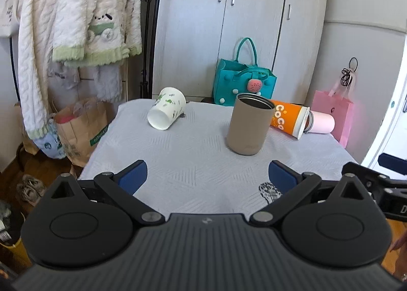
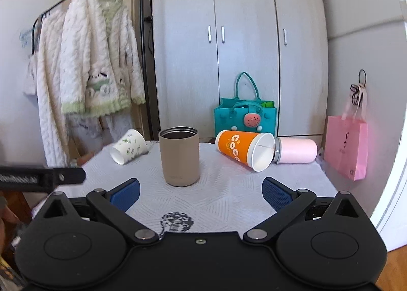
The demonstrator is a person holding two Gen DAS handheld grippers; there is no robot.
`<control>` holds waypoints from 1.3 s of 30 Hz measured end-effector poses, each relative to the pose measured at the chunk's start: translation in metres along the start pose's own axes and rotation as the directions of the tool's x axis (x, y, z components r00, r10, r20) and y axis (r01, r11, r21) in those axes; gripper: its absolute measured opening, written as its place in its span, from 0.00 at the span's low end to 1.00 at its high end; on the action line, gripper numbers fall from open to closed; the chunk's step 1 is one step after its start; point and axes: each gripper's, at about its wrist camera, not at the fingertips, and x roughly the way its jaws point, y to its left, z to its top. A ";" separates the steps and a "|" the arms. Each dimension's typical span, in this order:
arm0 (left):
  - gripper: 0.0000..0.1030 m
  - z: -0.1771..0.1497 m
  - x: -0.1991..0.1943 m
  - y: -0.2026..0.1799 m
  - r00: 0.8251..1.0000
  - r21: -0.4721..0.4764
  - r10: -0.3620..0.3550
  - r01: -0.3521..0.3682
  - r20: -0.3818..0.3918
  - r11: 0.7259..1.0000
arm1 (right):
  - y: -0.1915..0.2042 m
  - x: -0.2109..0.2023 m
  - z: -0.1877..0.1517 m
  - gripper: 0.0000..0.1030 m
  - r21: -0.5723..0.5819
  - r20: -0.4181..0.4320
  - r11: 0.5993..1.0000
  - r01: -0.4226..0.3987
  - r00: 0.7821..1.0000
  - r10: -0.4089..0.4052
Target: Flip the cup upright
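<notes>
A tan cup (image 1: 249, 125) stands upright, mouth up, mid-table; it also shows in the right wrist view (image 2: 180, 156). A white leaf-print cup (image 1: 166, 111) (image 2: 129, 147) lies on its side at the far left. An orange paper cup (image 1: 288, 119) (image 2: 244, 150) and a pink tumbler (image 1: 321, 125) (image 2: 296, 150) lie on their sides at the far right. My left gripper (image 1: 207, 176) is open and empty, near the table's front. My right gripper (image 2: 201, 193) is open and empty, just short of the tan cup.
The table has a white cloth (image 1: 193, 161) with a dark printed logo (image 2: 176, 222) near the front. A teal bag (image 1: 244, 82), a pink bag (image 2: 347, 148) and a brown paper bag (image 1: 81, 131) stand around it. Clothes (image 1: 76, 24) hang left; a wardrobe (image 2: 229, 36) behind.
</notes>
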 end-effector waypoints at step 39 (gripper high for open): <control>1.00 -0.025 0.027 -0.005 0.992 0.055 0.077 -0.083 0.098 0.995 | 0.000 0.031 -0.034 1.00 -0.011 0.066 0.957 0.289 0.956 -0.287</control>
